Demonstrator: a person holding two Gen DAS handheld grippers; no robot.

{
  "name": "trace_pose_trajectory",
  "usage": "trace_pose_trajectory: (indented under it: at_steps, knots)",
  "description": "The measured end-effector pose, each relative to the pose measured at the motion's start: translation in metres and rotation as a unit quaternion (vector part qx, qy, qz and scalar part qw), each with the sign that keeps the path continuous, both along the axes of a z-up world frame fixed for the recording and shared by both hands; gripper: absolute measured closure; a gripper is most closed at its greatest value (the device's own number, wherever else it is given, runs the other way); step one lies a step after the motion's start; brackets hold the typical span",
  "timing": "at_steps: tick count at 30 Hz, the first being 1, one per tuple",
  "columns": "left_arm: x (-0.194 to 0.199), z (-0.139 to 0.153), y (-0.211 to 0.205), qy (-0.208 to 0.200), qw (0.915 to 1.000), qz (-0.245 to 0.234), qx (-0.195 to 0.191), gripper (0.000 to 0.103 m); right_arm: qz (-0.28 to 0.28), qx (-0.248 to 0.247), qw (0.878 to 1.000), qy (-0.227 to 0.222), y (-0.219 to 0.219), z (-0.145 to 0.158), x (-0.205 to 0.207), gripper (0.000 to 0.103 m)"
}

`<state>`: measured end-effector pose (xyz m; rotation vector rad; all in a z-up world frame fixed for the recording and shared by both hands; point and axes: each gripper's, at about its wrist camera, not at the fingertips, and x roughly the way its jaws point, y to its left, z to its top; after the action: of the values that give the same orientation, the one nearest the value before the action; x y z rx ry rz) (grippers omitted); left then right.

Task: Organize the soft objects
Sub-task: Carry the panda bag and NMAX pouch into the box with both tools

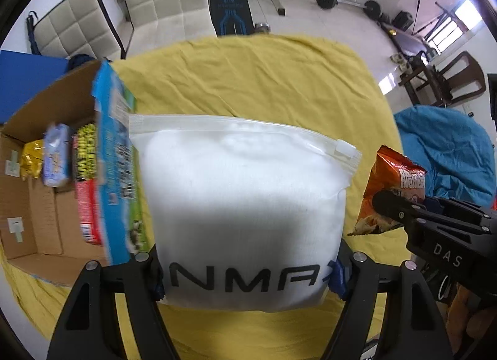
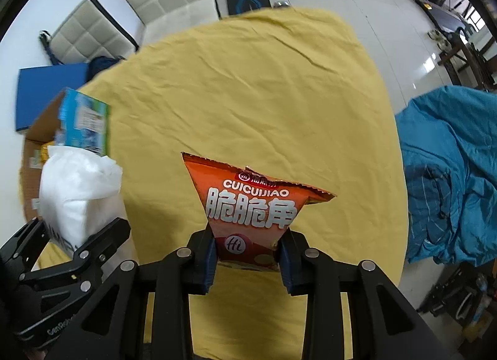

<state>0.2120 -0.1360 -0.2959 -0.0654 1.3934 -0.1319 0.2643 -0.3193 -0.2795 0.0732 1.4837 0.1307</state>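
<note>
1. Two grippers, each loaded, above yellow cloth [image 2: 248, 95].
2. Left gripper [image 1: 245, 279]: clamped on white zip pouch [image 1: 242, 204], held upright between its fingers.
3. Right gripper [image 2: 247, 254]: clamped on orange snack bag [image 2: 251, 204], upright, just right of pouch.
4. Left of pouch: open cardboard box [image 1: 31, 204] with packets; blue-green carton [image 1: 118, 154] at its near wall.

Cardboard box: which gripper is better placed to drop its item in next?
Left, probably. The left gripper holds the white zip bag right beside the cardboard box; the right gripper, with the orange snack bag, sits farther away.
</note>
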Motion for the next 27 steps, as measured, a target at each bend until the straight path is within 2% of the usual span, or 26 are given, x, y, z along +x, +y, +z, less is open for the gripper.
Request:
trace_pose_trajectory:
  at_steps: [5, 8, 12, 16, 22, 27]
  knots:
    - [-0.001, 0.028, 0.038, -0.024, 0.9995, 0.014, -0.017, 0.029, 0.012, 0.016, 0.999, -0.029, 0.033, 0.043, -0.006, 0.069]
    - [0.002, 0.036, 0.055, -0.036, 0.9987, 0.019, -0.029, 0.029, 0.02, 0.025, 0.998, -0.045, 0.057, 0.063, -0.016, 0.069]
    - [0.002, 0.047, 0.088, -0.053, 0.998, 0.025, -0.023, 0.029, 0.032, 0.039, 0.997, -0.056, 0.1, 0.08, -0.028, 0.069]
    - [0.0, 0.059, 0.142, -0.059, 0.9972, 0.043, -0.019, 0.029, 0.049, 0.057, 0.995, -0.061, 0.155, 0.09, -0.037, 0.069]
    - [0.001, 0.067, 0.235, -0.051, 0.9956, 0.077, -0.014, 0.029, 0.075, 0.088, 0.992, -0.049, 0.246, 0.084, -0.042, 0.069]
    - [0.005, 0.052, 0.299, -0.018, 0.9946, 0.101, -0.011, 0.029, 0.098, 0.096, 0.99, -0.022, 0.318, 0.053, -0.043, 0.069]
